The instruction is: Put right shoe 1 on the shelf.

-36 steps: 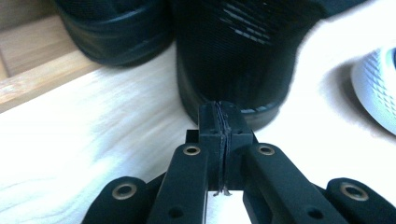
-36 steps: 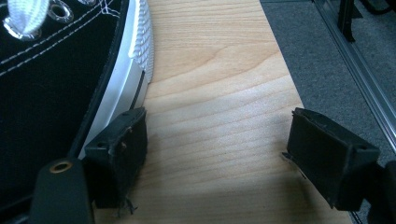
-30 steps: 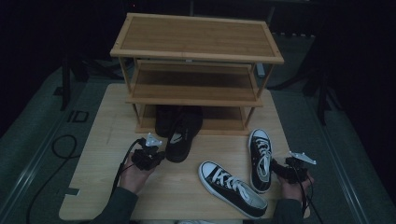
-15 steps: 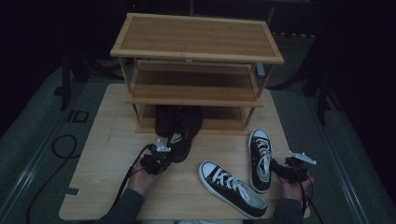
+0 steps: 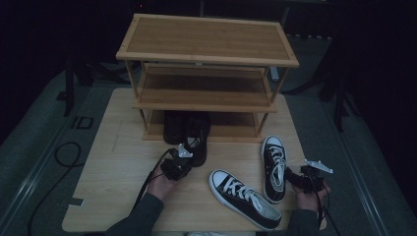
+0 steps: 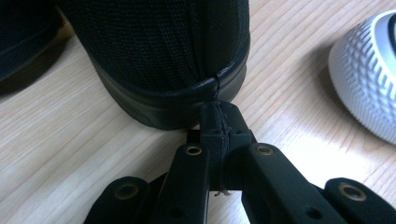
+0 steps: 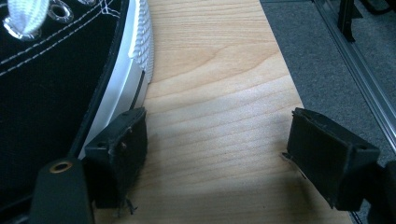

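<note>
At frame centre of the high view stood one bamboo rack (image 5: pixel 206 49) with three shelves, on one wooden table (image 5: pixel 123 128). Shoes counted: four. Two all-black shoes: one black shoe (image 5: pixel 198 137) heel-out at the rack's bottom shelf, a second black shoe (image 5: pixel 173 127) just beside it to the left. Two black-and-white laced sneakers: one angled sneaker (image 5: pixel 246 198) at lower centre, one upright sneaker (image 5: pixel 274 167) to its right. No legible brand or writing on any item. Left gripper (image 6: pixel 219 126) was clenched, pads pressed together with nothing between them, tips touching the black shoe's heel. Right gripper (image 7: pixel 215 158) was released, jaws wide apart over bare wood, its left pad just beside the upright sneaker's white sole.
</note>
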